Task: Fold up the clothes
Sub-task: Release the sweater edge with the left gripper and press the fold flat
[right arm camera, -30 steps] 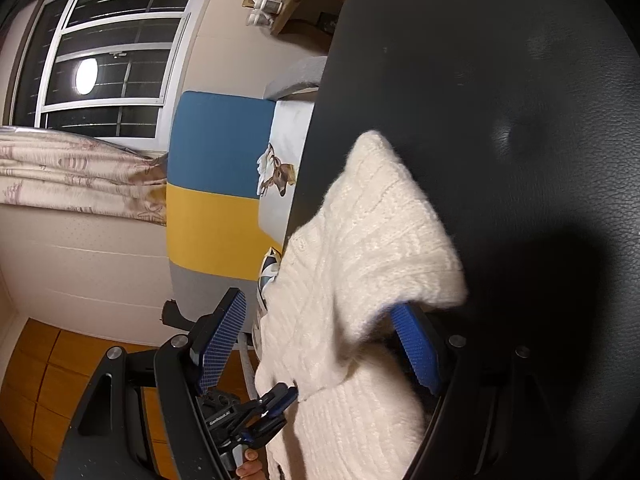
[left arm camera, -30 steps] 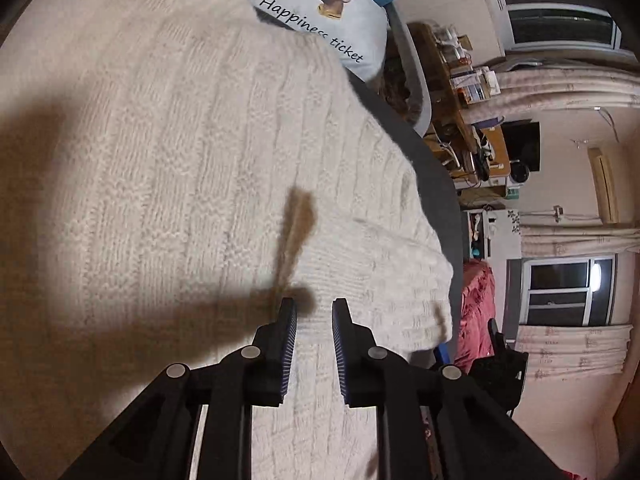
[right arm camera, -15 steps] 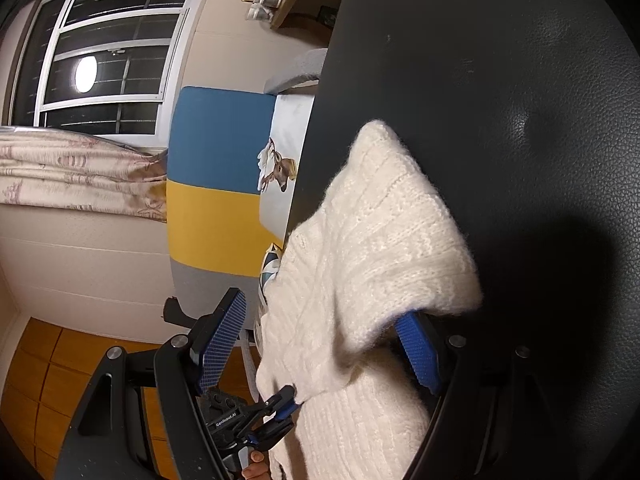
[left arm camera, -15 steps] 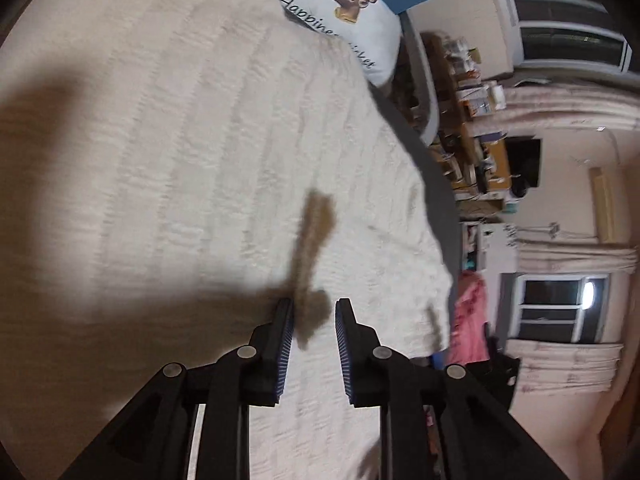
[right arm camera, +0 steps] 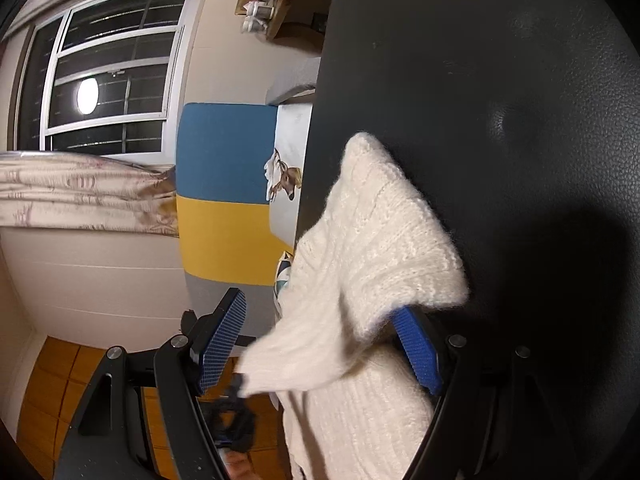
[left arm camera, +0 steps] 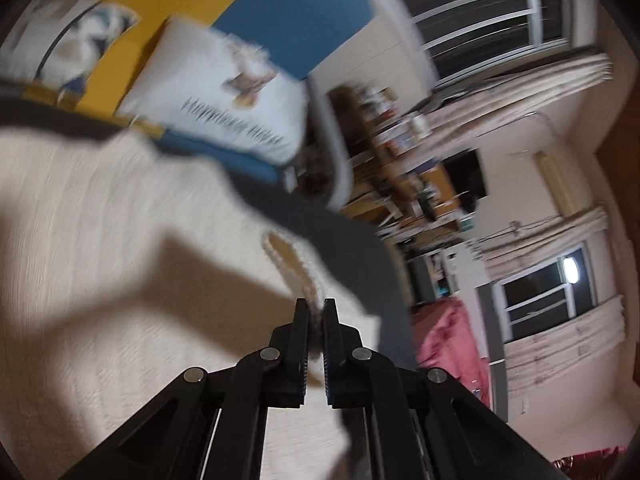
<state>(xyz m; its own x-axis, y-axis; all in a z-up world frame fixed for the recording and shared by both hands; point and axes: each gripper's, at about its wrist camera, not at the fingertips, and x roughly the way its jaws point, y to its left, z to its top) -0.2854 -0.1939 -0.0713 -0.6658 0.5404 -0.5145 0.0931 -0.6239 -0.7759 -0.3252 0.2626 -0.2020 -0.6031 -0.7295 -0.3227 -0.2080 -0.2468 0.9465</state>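
Cream-white, chunky knitted sweater (left arm camera: 120, 280) fills most of my left wrist view, spread over a black leather-like surface (right arm camera: 500, 80), though that picture is blurred. My left gripper (left arm camera: 316, 312) has its black jaws pinched nearly together on a raised fold of the knit, which stands up from the fabric between the pads and runs away toward the far right edge of the garment. My right gripper (right arm camera: 320, 336) stands wide, its blue ribbed pads well apart; the sweater's thick cuffed sleeve (right arm camera: 384, 232) drapes across the right-hand pad and hangs between the two, while the left-hand pad is clear of the knit. Beyond the far edge lies a white cushion with a deer print (left arm camera: 228, 104) against a blue and yellow panel.
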